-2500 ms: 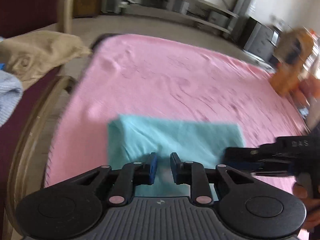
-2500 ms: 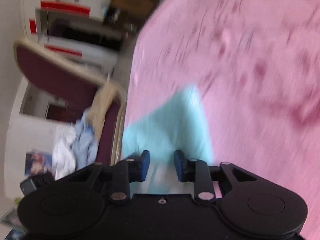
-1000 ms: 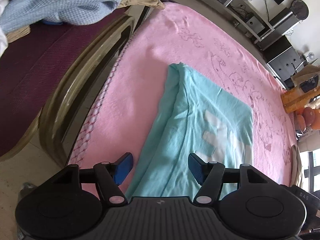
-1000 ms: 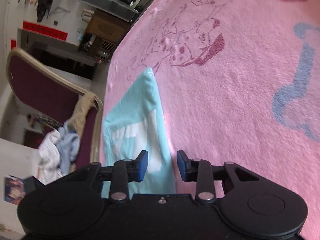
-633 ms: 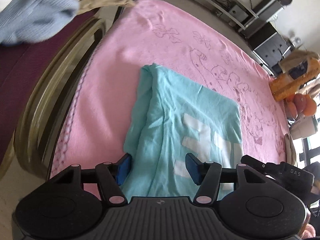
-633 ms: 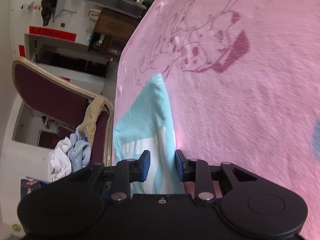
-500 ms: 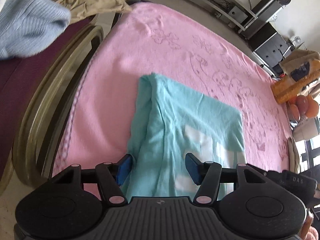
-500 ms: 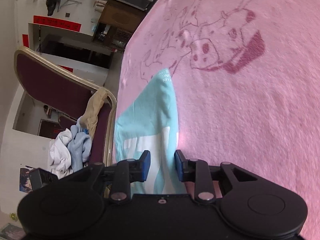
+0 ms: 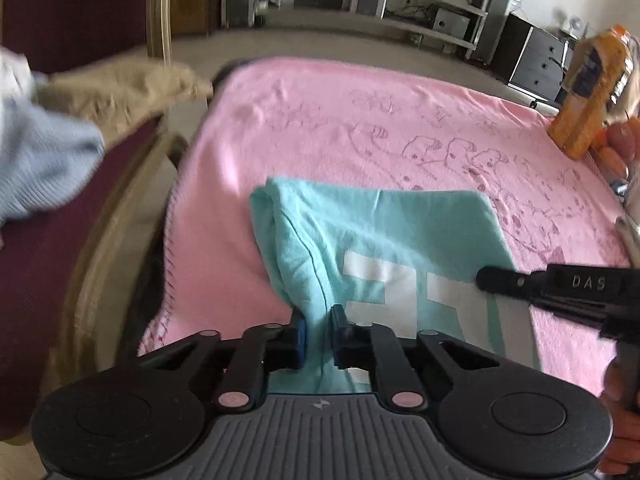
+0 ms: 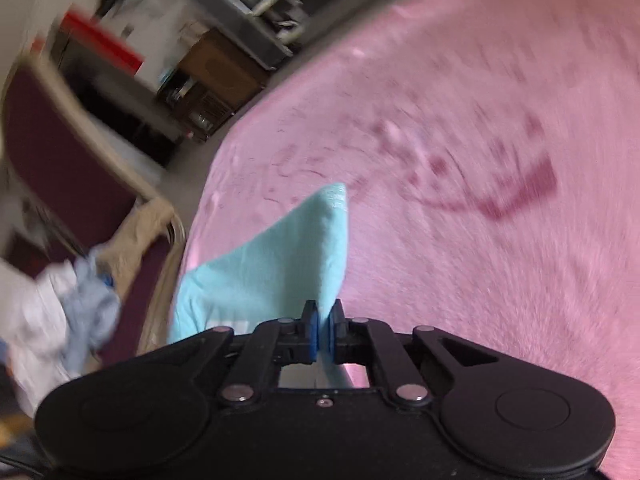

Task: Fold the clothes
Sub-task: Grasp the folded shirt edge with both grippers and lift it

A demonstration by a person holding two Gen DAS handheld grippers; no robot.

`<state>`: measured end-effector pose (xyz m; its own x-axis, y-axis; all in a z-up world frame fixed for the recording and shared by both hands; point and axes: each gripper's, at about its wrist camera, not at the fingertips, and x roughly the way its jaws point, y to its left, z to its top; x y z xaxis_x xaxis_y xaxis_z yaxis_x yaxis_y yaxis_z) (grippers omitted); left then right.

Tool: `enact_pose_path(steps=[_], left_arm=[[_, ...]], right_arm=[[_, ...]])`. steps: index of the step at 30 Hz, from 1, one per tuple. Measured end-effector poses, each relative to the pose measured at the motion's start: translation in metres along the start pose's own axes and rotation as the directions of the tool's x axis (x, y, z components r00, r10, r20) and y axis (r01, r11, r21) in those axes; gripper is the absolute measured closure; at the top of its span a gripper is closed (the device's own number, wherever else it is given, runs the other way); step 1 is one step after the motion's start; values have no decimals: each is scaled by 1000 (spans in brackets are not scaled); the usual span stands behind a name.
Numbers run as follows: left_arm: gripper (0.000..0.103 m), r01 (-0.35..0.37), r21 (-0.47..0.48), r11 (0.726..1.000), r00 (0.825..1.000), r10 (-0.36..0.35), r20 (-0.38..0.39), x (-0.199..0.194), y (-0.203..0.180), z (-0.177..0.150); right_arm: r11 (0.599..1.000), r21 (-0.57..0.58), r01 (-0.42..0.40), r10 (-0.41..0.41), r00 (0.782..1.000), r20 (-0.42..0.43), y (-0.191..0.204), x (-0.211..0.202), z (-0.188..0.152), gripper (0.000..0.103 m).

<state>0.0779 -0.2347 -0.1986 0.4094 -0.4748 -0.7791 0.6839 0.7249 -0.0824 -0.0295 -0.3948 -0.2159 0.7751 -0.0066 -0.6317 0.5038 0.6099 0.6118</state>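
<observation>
A teal shirt (image 9: 384, 232) with a white print lies folded on a pink blanket (image 9: 360, 120). My left gripper (image 9: 318, 320) is at the shirt's near left corner; its jaws are closing, and bunched teal cloth is pinched between the blue pads. The cloth rises from the blanket up to them. In the left wrist view, my right gripper (image 9: 496, 280) reaches in from the right onto the shirt's near right edge. In its own blurred view, the right gripper (image 10: 324, 316) is shut on a thin edge of the teal shirt (image 10: 280, 264), which is lifted off the pink blanket (image 10: 480, 260).
A maroon chair (image 9: 60, 280) stands close on the left, with beige clothes (image 9: 120, 92) and a light-blue garment (image 9: 40, 160) piled on it. An orange bottle (image 9: 588, 88) and some fruit sit at the blanket's far right. Shelves and cabinets line the back wall.
Both grippers have closed on the shirt's near edge. That edge now lifts off the blanket. Both views have swung and rolled, so the blanket now lies more squarely ahead.
</observation>
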Motion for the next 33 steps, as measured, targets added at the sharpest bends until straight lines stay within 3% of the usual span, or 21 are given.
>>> enact_pose_path(steps=[6,11,17,22,25,28,33], left_arm=[[94,-15,47,999,983,6,184,-76,-31,-23],[94,111,50,993,946,-121,302,-136,-69,-38],[94,252,143,957,892,-287,349,-171,-152,-37],[93,335,274,901,837,-418,354,-179,-238,-34],[93,369,336,867,815,-475,332,-167,-283,-30],[93,393,349,851,813,-499,302,-145,-324,-22],[93,398,336,854,841,-485,238,-100,-368,-10]], right_arm=[[990,-140,-29,41,996,83,34,-78,-6,98],[987,-148,-69,95,980,178,25,-168,-4,98],[990,-139,-8,54,943,327,-13,-275,6,98],[995,-84,60,-18,902,431,-66,-348,13,98],[995,-39,88,-60,882,467,-101,-375,22,98],[993,6,117,-105,869,484,-135,-385,37,98],[988,65,141,-155,870,468,-184,-374,68,98]])
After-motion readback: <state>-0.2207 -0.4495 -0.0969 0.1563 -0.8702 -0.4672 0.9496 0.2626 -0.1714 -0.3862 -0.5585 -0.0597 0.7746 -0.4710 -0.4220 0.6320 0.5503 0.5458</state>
